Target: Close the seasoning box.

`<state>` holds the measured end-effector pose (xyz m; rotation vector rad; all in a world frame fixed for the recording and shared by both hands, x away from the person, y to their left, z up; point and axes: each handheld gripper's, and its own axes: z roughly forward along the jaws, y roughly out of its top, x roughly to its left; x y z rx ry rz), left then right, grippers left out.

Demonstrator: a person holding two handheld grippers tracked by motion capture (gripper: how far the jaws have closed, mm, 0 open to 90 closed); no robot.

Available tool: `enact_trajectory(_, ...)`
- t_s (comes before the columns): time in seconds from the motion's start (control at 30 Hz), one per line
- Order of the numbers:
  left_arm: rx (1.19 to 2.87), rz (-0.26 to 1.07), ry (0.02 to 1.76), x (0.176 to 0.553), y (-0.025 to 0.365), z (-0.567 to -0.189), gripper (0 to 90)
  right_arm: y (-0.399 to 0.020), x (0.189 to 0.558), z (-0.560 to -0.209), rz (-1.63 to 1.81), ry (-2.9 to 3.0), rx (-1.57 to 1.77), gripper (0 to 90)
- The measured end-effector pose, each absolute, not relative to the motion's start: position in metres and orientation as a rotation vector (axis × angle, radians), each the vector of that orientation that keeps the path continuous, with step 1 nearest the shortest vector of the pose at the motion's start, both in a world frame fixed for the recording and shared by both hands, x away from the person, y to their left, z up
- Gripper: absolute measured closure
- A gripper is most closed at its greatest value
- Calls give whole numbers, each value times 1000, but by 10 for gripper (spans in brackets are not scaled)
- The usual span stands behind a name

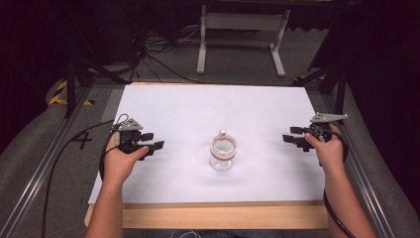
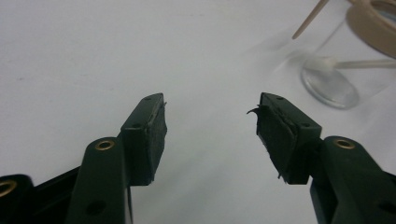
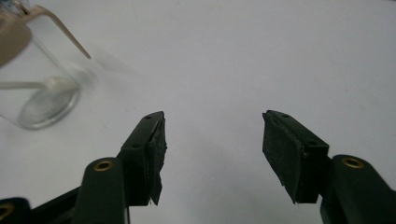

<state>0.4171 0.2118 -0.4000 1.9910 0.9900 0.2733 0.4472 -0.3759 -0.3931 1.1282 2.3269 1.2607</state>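
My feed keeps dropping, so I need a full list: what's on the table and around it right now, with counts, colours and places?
glass jar: one, clear with a tan ring at the mouth, upright at the middle of the white board, between the two grippers
cotton swab: at least one, white tip on a pale stick, inside the jar
white board: one, white, covering the tabletop
wooden table edge: one, light wood, along the near side
white frame legs: one stand, white, on the floor beyond the table
cables: several, black, on the floor at far left
left gripper: one, black, fingers open, left of the jar
right gripper: one, black, fingers open, right of the jar
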Motion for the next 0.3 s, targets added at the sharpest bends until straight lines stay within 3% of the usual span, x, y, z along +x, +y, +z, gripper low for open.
enact_trajectory(0.3,1995,284,1030,425,217,-421,376,-378,457,-420,1197,2367,1170,379)
